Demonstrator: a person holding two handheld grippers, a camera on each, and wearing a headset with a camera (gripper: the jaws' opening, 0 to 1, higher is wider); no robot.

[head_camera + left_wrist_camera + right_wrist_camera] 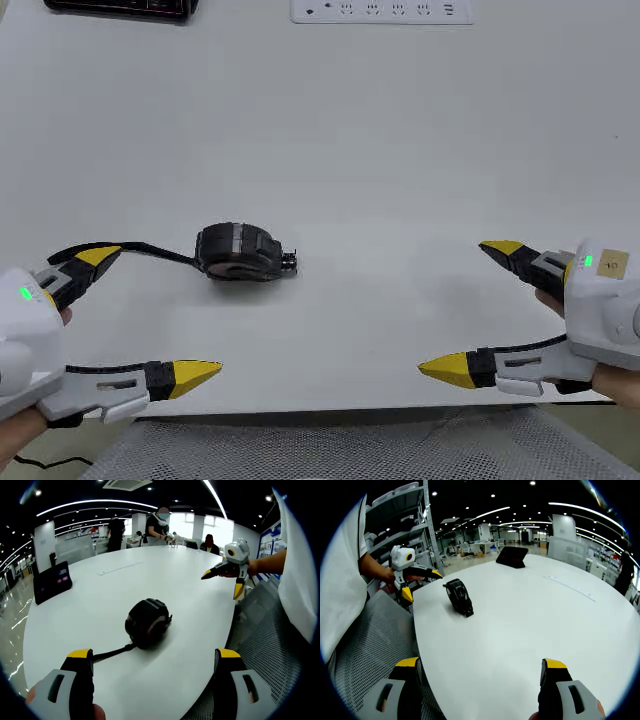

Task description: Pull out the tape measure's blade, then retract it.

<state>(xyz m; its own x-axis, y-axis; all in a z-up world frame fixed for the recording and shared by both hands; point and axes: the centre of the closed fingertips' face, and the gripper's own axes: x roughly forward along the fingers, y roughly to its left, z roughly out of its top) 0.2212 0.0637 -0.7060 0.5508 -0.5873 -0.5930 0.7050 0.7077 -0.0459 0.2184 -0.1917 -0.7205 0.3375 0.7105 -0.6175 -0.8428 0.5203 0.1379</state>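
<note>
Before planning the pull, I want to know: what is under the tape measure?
The tape measure rests directly on the white table, its black strap trailing on the tabletop toward the left hand-held gripper. The patch beneath its case is covered, so nothing there can be checked.

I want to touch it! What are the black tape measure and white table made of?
The tape measure looks like matte black plastic, maybe rubbery, with a grey band. Its strap seems soft cord, since it curves. The table looks like smooth white laminate with a faint sheen; its core is hidden.
</note>
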